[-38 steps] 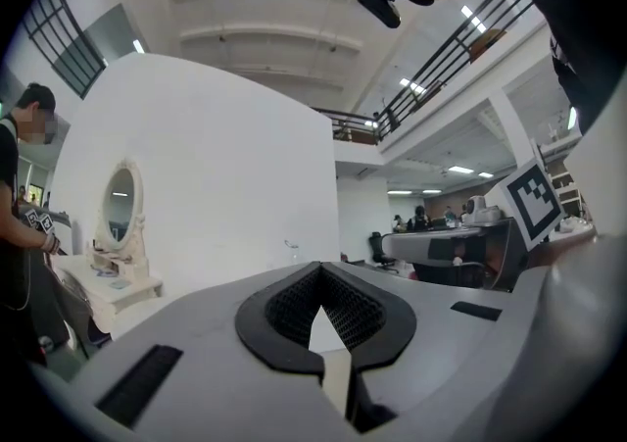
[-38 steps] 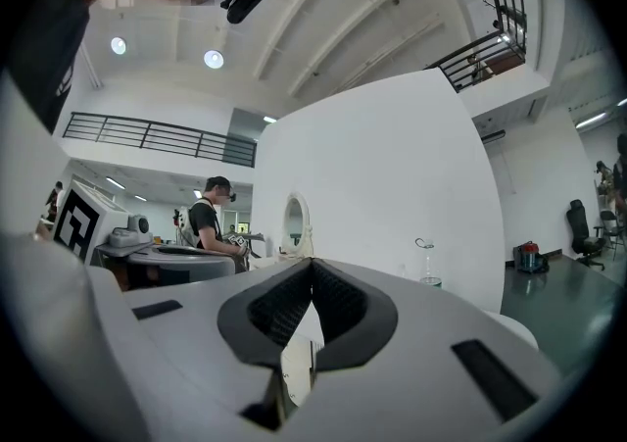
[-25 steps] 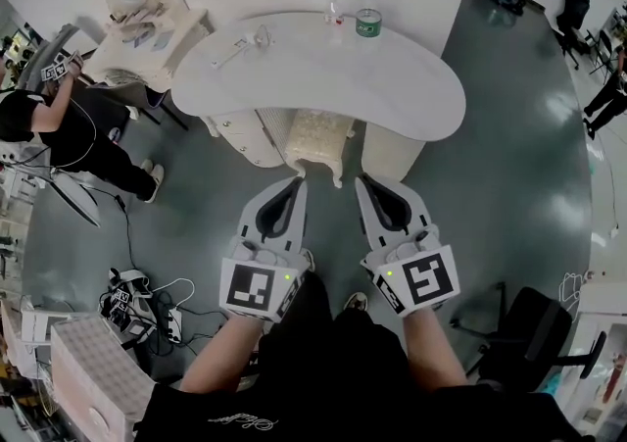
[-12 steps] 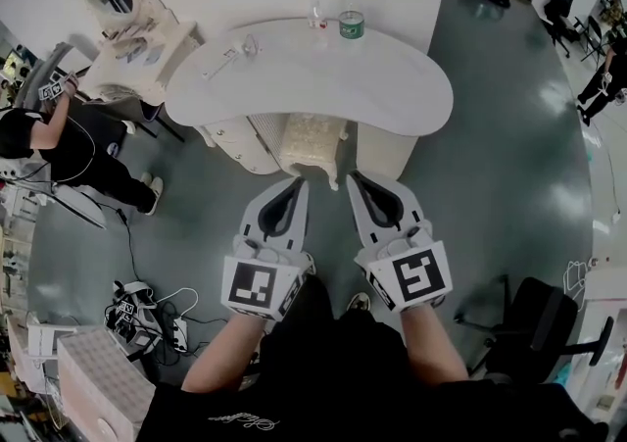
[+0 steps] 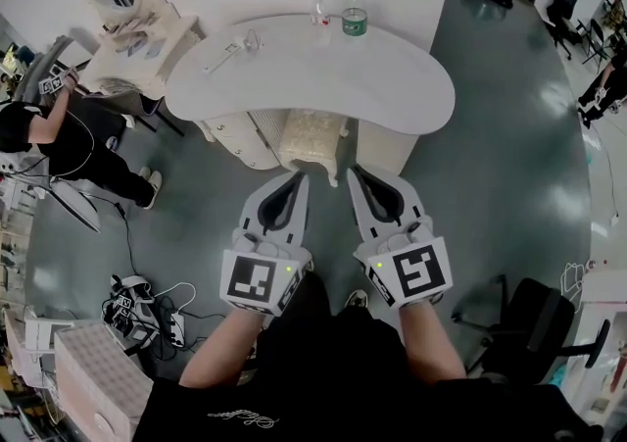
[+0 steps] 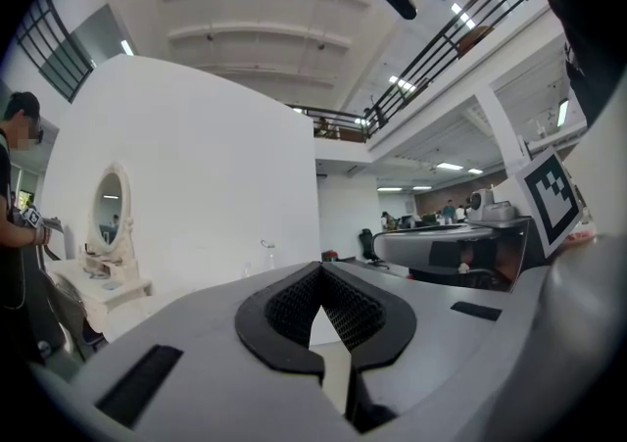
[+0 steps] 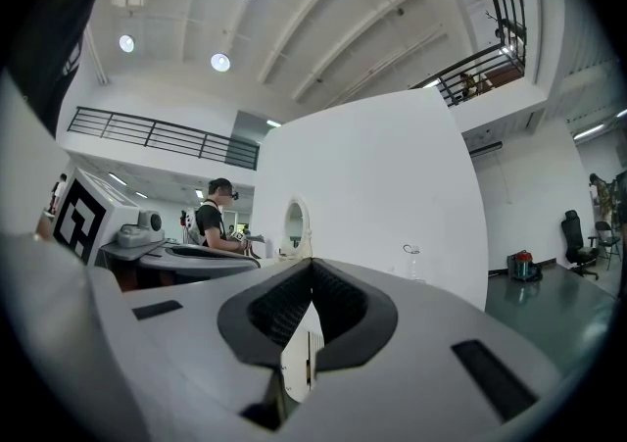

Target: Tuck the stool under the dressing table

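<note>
Stool (image 5: 312, 139) under dressing table (image 5: 392, 87); left hand-held gripper (image 5: 296, 180), right hand-held gripper (image 5: 356, 175) both clenched (nothing between jaws).

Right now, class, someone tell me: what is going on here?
A person stands facing the dressing table, a gripper in each hand. The left gripper and right gripper are both shut and empty, pointing at the stool. The stool sits mostly under the tabletop, its front edge showing, so the tucking looks about done.

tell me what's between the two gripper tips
In the head view, a stool leg and bare floor lie between the left gripper and right gripper.
</note>
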